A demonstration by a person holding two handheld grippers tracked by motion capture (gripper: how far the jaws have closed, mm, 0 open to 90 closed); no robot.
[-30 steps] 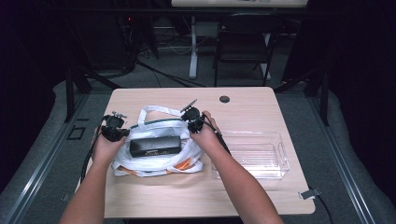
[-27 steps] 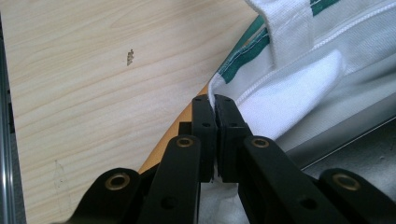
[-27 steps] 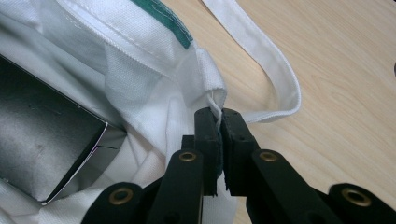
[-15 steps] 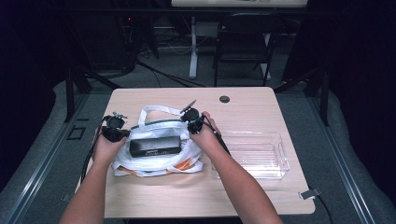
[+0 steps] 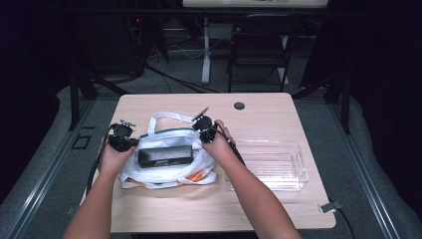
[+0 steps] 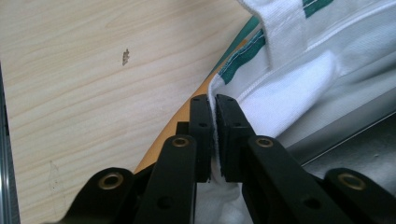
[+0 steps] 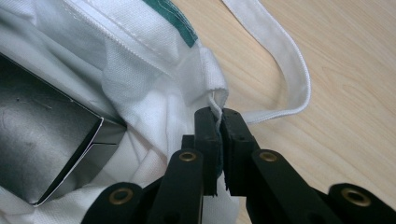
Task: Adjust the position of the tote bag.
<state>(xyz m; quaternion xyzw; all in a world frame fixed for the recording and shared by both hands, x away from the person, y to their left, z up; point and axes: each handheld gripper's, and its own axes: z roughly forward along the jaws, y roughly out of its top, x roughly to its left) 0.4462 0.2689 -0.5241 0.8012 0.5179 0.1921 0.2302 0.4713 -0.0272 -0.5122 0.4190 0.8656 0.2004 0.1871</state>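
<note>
Both pairs of jaws are pinching cloth: the left gripper (image 6: 215,135) is clamping the thin white rim of the tote bag (image 5: 164,167) at its left side, and the right gripper (image 7: 219,140) is nipping the rim at the opposite side, next to where a handle strap (image 7: 280,60) is looping out onto the wood. In each gripper view only a narrow edge of fabric is sitting between the pads, close to the tips. The bag is lying on the wooden table (image 5: 278,112) between the person's hands, mouth held apart, with a dark rectangular box (image 5: 165,155) resting inside it. A clear plastic bin (image 5: 271,164) is standing just to the right of the bag. Risk, as I judge it: the hold is shallow, so any outward pull or lift is likely to slide the hem free on one side. If one side slips, the mouth could collapse over the box. The box's weight could also drag the cloth out of the pads if the bag is raised.
</note>
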